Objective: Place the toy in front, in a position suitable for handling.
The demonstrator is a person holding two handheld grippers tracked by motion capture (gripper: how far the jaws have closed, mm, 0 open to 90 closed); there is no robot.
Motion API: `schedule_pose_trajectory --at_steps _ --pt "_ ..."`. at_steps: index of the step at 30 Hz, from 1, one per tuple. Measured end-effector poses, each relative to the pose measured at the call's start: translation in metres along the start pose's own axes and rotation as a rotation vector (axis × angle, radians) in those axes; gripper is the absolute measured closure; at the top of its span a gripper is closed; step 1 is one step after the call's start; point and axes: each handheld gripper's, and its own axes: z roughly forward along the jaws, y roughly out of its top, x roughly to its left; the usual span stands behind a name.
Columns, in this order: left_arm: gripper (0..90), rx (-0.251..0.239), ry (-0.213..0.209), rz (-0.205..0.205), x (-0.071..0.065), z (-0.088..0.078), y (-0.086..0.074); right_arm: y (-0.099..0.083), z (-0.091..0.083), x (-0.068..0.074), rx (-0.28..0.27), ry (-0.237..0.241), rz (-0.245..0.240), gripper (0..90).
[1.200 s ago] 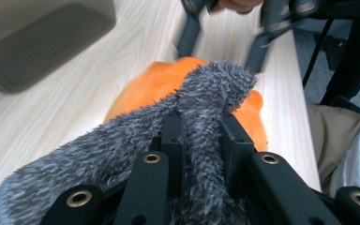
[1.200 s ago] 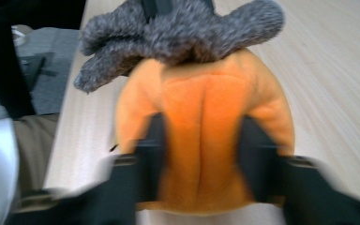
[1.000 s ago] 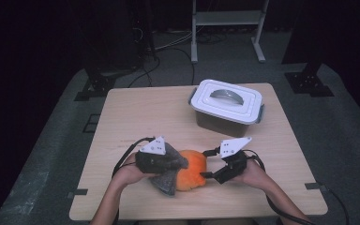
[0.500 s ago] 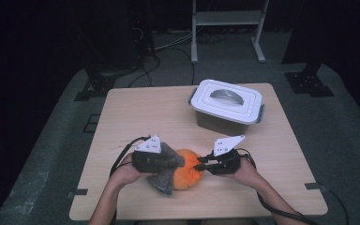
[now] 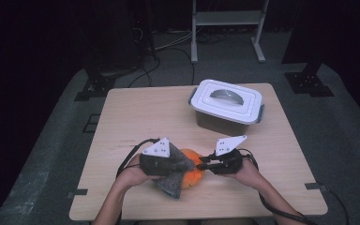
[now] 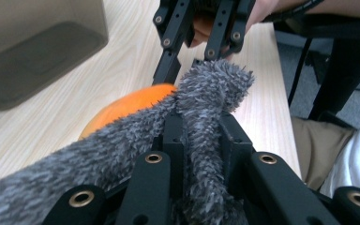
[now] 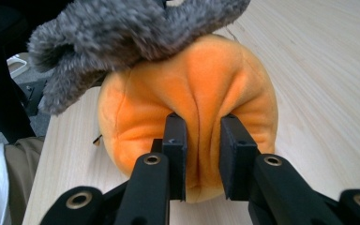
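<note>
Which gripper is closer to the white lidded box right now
Right. The right gripper, pinching the orange plush, sits just in front of the white lidded box. The left gripper, clamped on the grey furry cloth, is farther off to the left.

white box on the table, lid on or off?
On. The lid sits flat over the white box, its rim covering the top edge all round.

I see a pale wooden table (image 5: pixel 136 117) on the grey floor. A lidded white box (image 5: pixel 226 104) stands toward two o'clock, and an orange plush (image 5: pixel 193 174) under a grey fuzzy cloth (image 5: pixel 171 183) rests at six o'clock.
</note>
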Motion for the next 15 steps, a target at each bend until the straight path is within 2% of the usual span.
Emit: schedule_pose_trajectory --at_steps 2,5,7,8,9,11,13,15 --pt "75.8 0.009 0.009 -0.004 0.002 -0.003 -0.003 -0.002 -0.001 -0.002 -0.004 -0.003 0.007 74.0" --pt "75.5 0.012 0.038 -0.035 0.007 -0.01 -0.012 -0.004 -0.002 -0.003 -0.001 -0.007 0.008 73.9" --pt "75.5 0.011 0.039 -0.053 0.01 -0.012 -0.018 -0.005 -0.002 -0.004 0.001 0.001 0.012 71.7" --pt "75.5 0.01 0.041 -0.061 0.011 -0.012 -0.021 -0.004 -0.002 -0.004 0.003 0.013 0.01 66.2" --pt "75.5 0.008 0.041 -0.067 0.011 -0.012 -0.023 -0.003 -0.004 -0.003 0.001 0.005 0.006 55.7" --pt "75.6 0.006 0.023 -0.072 0.01 -0.01 -0.025 0.001 -0.005 -0.002 -0.008 0.017 0.008 41.4" --pt "75.6 0.008 -0.008 -0.067 0.008 -0.006 -0.024 0.003 -0.005 -0.001 -0.023 0.033 0.01 34.7" --pt "75.5 0.017 -0.025 -0.063 0.006 -0.001 -0.022 0.006 -0.002 -0.001 -0.035 0.06 0.025 33.2"
